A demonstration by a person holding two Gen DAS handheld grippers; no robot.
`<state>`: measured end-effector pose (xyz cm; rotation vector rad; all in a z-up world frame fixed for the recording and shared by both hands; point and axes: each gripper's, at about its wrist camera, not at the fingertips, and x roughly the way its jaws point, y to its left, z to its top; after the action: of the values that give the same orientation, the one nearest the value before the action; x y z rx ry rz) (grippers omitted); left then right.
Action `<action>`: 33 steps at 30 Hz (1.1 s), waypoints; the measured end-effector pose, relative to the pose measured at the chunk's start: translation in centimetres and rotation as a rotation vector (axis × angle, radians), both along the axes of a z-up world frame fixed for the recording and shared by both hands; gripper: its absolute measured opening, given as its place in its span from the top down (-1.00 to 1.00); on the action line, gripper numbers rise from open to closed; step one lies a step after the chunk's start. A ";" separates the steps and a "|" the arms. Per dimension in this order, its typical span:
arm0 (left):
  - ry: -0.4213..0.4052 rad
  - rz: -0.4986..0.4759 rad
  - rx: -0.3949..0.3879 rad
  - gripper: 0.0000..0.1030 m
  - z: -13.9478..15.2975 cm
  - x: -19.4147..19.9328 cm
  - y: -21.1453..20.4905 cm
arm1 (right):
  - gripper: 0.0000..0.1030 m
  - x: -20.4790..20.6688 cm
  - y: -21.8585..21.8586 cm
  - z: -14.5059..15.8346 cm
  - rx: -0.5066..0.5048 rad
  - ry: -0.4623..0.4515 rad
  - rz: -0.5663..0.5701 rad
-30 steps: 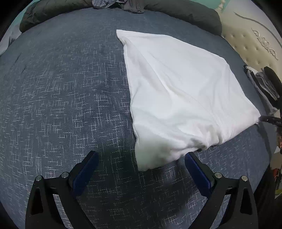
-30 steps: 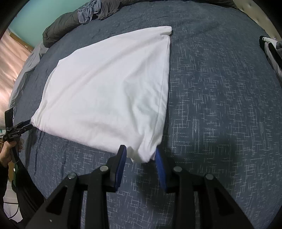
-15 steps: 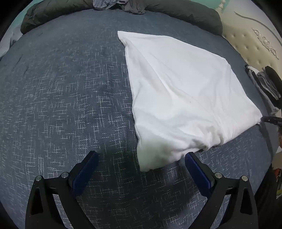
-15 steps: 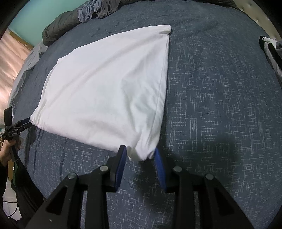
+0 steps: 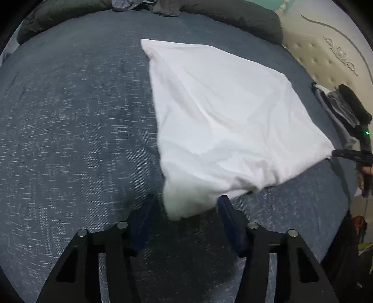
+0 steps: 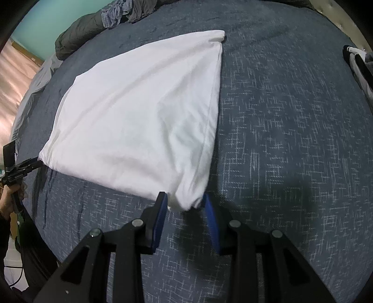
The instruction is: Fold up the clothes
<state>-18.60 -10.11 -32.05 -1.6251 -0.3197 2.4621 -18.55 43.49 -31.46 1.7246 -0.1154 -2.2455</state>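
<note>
A white garment [image 5: 223, 121], folded to a rough square, lies flat on the blue-grey bedspread [image 5: 70, 116]. In the left wrist view my left gripper [image 5: 186, 205] points down at the garment's near corner. Its jaws are closing with that corner between them, and a gap still shows beside the left pad. In the right wrist view my right gripper [image 6: 185, 205] is shut on the other near corner of the garment [image 6: 144, 111], the bunched fabric filling the space between its blue pads. Each gripper also shows small at the other view's edge: the right gripper [image 5: 342, 153], the left gripper [image 6: 25, 164].
A dark rolled blanket [image 5: 233, 16] and crumpled clothes [image 6: 116, 11] line the bed's far edge. A black-and-white pile of clothes [image 5: 335, 105] lies near the cream headboard [image 5: 326, 53]. Bare bedspread [image 6: 291, 116] stretches to the right of the garment.
The left gripper's jaws have narrowed from wide apart to close around the garment's near corner. The right gripper and the garment have stayed where they were.
</note>
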 end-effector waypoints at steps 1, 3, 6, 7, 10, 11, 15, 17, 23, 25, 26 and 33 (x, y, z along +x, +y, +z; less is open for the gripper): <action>0.003 -0.009 0.004 0.13 0.0 -0.1 0.1 | 0.35 0.1 0.1 -0.1 0.002 -0.001 -0.002; 0.007 -0.016 0.009 0.24 0.0 -0.3 0.3 | 0.35 0.1 0.4 -0.2 0.003 -0.003 -0.006; 0.009 -0.019 0.021 0.41 -0.1 -0.8 0.3 | 0.35 0.4 0.7 -0.3 0.014 -0.002 0.010; 0.008 -0.020 0.019 0.47 -0.1 -0.9 0.4 | 0.35 0.5 0.6 -0.3 0.022 0.001 0.021; 0.004 -0.032 0.016 0.58 -0.4 -1.4 0.7 | 0.35 0.8 0.4 -0.6 0.025 -0.006 0.039; 0.004 -0.032 0.020 0.58 -0.4 -1.4 0.7 | 0.35 0.8 0.3 -0.7 0.024 -0.009 0.041; -0.006 -0.024 0.022 0.58 -0.5 -1.7 0.6 | -0.15 0.8 -0.3 -1.3 0.007 -0.011 0.048; -0.007 -0.017 0.022 0.58 -0.6 -1.8 0.6 | -0.15 0.9 -0.7 -1.7 0.015 -0.016 0.064; -0.005 0.005 0.024 0.58 -0.8 -2.4 0.8 | 0.23 0.9 -1.9 -2.3 0.078 0.013 0.110; 0.000 0.012 0.027 0.58 -0.8 -2.8 0.7 | 0.34 1.0 -2.2 -2.4 0.088 0.016 0.141; -0.001 0.013 0.030 0.58 -0.9 -2.8 -0.1 | 0.43 1.1 -2.4 -2.4 0.095 0.019 0.153; -0.010 0.021 0.038 0.56 -0.5 -1.1 0.2 | 0.79 1.7 -2.8 -2.4 0.128 0.030 0.219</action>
<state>-19.75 -9.89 -32.59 -1.6273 -0.3840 2.4488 -16.87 40.72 -33.90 1.6746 0.2186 -2.1565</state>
